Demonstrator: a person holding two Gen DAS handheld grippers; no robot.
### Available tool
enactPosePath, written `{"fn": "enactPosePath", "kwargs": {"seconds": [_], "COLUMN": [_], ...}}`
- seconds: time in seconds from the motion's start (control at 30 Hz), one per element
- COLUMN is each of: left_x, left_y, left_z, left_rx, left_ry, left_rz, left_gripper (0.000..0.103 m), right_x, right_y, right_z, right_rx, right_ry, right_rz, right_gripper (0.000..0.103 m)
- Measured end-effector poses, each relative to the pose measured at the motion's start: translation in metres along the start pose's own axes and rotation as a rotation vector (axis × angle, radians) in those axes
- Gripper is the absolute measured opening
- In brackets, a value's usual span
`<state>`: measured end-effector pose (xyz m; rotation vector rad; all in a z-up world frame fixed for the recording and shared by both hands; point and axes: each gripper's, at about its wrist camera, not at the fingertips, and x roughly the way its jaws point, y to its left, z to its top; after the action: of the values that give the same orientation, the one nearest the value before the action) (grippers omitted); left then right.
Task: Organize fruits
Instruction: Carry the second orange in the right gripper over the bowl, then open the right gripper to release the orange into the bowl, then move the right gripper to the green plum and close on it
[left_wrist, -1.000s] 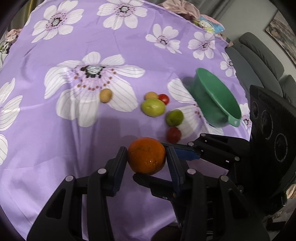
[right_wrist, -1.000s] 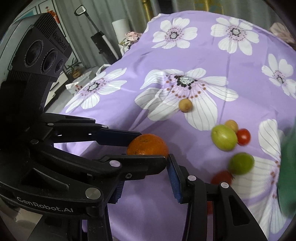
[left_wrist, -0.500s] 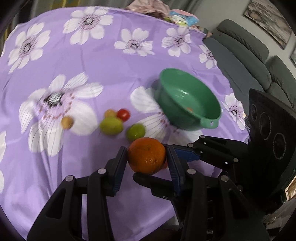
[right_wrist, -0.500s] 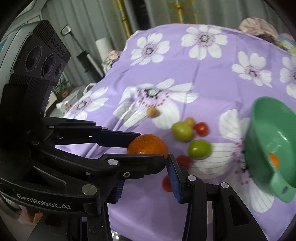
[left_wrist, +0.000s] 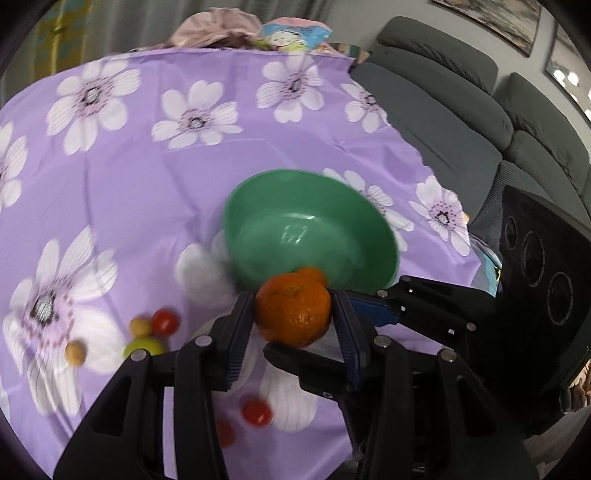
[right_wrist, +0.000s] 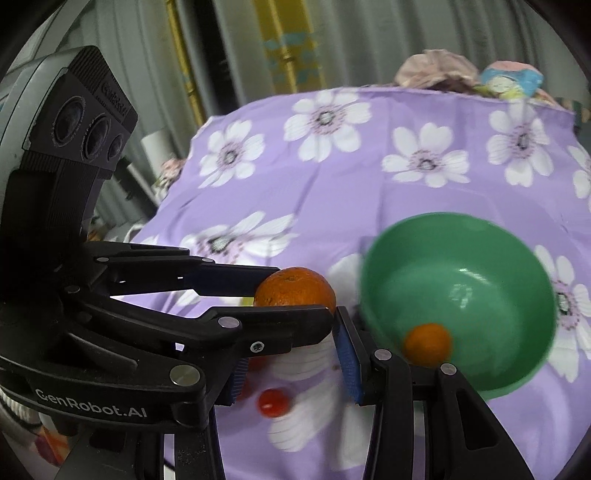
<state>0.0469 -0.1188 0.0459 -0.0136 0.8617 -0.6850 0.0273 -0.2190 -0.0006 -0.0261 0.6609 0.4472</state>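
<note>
My left gripper (left_wrist: 293, 314) is shut on a large orange (left_wrist: 293, 312) and holds it in the air near the front rim of the green bowl (left_wrist: 266, 206). The same orange (right_wrist: 295, 286) and bowl (right_wrist: 509, 240) show in the right wrist view. A smaller orange (right_wrist: 428, 343) lies inside the bowl. My right gripper (right_wrist: 291, 354) is open and empty, just below the left gripper's fingers (right_wrist: 229, 275). On the purple flowered cloth lie a green fruit (left_wrist: 144, 345), red tomatoes (left_wrist: 165, 320), (left_wrist: 256, 411) and small tan fruits (left_wrist: 75, 352).
A grey sofa (left_wrist: 461, 122) stands to the right of the table. Clothes and a cushion (left_wrist: 291, 35) lie beyond the far edge. Curtains (right_wrist: 236, 55) hang behind. The cloth's right edge (left_wrist: 424, 158) runs close to the bowl.
Both grippers have swung to the right toward the bowl, with the orange still in the left one. The loose fruits now lie to the lower left.
</note>
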Motion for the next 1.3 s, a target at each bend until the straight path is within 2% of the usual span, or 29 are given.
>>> {"fn": "enactPosePath", "kwargs": {"seconds": [0.2, 0.33, 0.53, 0.73, 0.93, 1.03, 1.3], "left_x": [0.027, 0.047, 0.067, 0.079, 0.058, 0.039, -0.008], "left_y": [-0.019, -0.025, -0.025, -0.018, 0.002, 0.017, 0.072], "left_z": [0.023, 0.031, 0.032, 0.034, 0.035, 0.028, -0.019], "left_rx": [0.045, 0.050, 0.028, -0.027, -0.079, -0.106, -0.261], "left_ry": [0.013, 0.038, 0.070, 0.082, 0.032, 0.006, -0.022], "left_rz": [-0.040, -0.055, -0.066, -0.034, -0.015, 0.018, 0.104], "left_gripper": [0.044, 0.044, 0.044, 0.046, 0.053, 0.057, 0.058], "right_x": [-0.009, -0.007, 0.001, 0.008, -0.008, -0.021, -0.039], "right_y": [-0.032, -0.049, -0.069, -0.078, -0.088, -0.097, -0.098], "right_z": [0.003, 0.002, -0.003, -0.007, -0.009, -0.011, -0.014], "right_rx": [0.048, 0.072, 0.110, 0.144, 0.174, 0.215, 0.248], "right_ry": [-0.037, -0.033, -0.011, 0.016, -0.009, -0.039, -0.069], "right_rz": [-0.061, -0.093, -0.099, -0.128, -0.161, -0.158, -0.135], "right_gripper": [0.045, 0.045, 0.045, 0.045, 0.045, 0.048, 0.050]}}
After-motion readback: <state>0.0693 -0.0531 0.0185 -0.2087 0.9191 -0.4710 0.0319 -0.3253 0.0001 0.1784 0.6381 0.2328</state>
